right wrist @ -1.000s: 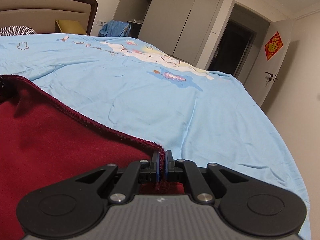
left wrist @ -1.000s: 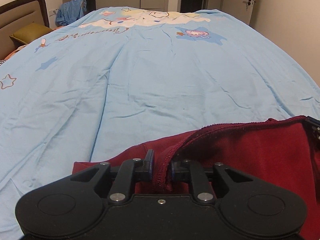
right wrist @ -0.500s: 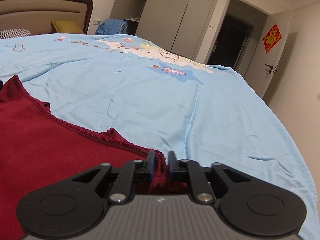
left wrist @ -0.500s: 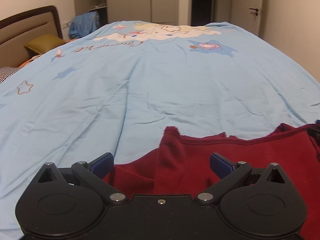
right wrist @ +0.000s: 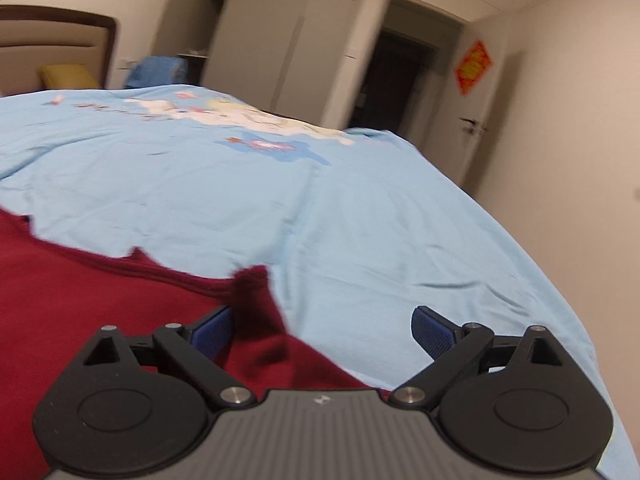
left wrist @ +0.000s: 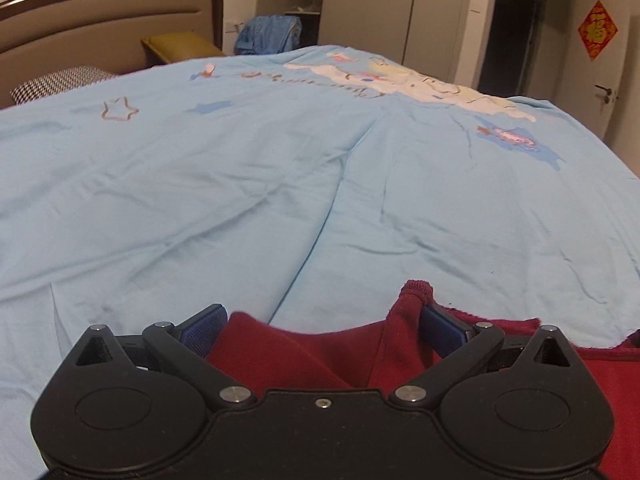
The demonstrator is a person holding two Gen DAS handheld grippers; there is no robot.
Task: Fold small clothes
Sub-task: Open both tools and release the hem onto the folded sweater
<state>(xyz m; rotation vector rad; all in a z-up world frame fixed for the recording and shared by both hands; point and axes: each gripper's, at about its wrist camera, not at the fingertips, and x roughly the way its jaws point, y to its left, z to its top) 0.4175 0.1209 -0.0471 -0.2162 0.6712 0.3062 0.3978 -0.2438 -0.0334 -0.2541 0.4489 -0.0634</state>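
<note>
A red diamond-shaped door decoration (left wrist: pixel 597 30) is seen on the white door, far ahead and to the right of the left gripper; one gold character is carried on it, likely 福. In the right wrist view it (right wrist: pixel 473 67) is blurred. Script printed on the blue bedsheet (left wrist: pixel 312 81) cannot be read.

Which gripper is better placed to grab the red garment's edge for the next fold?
Probably left: the left gripper has its open jaws straddling the red garment. The right gripper has cloth only near its left jaw.
</note>
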